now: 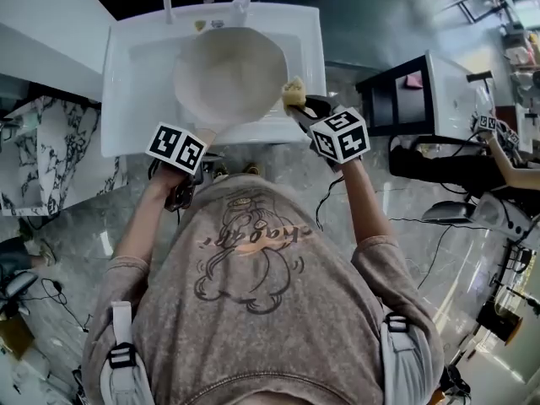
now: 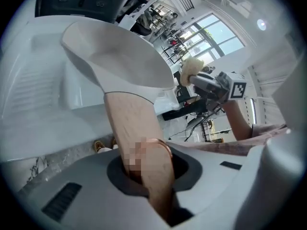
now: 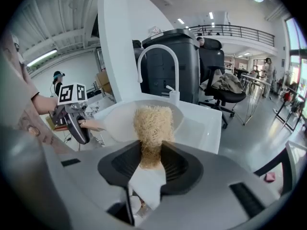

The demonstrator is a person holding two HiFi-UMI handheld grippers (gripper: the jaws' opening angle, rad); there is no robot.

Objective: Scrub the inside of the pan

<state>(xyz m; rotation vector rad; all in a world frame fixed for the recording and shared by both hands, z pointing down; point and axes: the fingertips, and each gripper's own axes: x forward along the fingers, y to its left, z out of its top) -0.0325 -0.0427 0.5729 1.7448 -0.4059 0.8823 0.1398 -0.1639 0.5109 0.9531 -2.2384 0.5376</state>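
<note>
Cream-white pan [image 1: 229,74], inside seemingly clean.

No legible words, numbers or brand marks in any view.
- Shirt [image 1: 253,251]: a line of cursive script runs across the cartoon print, too blurred to read.
- Left marker cube [image 1: 177,148] and right marker cube [image 1: 339,135]: black-and-white square patterns only, no letters or digits.

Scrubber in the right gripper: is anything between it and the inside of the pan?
Nothing visible. The scrubber, clamped in the right gripper, sits at the rim of the pan, and the pan's open bowl looks bare. The left gripper grips the pan's handle over the sink.
</note>
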